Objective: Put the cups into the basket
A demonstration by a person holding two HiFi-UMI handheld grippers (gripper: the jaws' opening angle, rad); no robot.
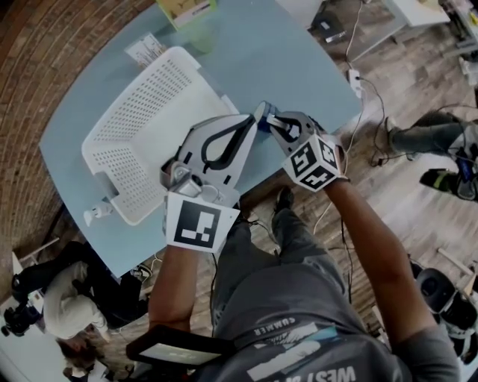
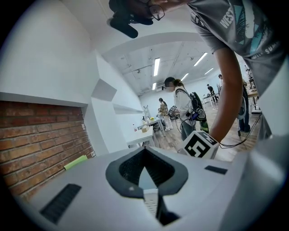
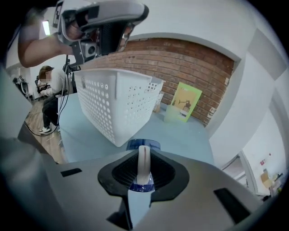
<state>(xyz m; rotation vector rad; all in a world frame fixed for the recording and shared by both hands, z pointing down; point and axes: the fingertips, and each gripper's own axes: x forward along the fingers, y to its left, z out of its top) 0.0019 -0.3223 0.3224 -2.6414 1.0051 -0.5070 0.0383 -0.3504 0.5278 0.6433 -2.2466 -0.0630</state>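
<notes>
While your right gripper nips the blue cup, left gripper closed, empty: next, lift it into the basket beyond the fingertips.

Basket on bench; cup just right of basket near bench's front edge; card behind basket at far edge

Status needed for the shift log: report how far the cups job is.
Done: nothing, no cup shows in the white perforated plastic basket. In hand: the right gripper pinches a blue cup beside it, and the left gripper grips the basket's wall. Left: moving that cup in.
</notes>
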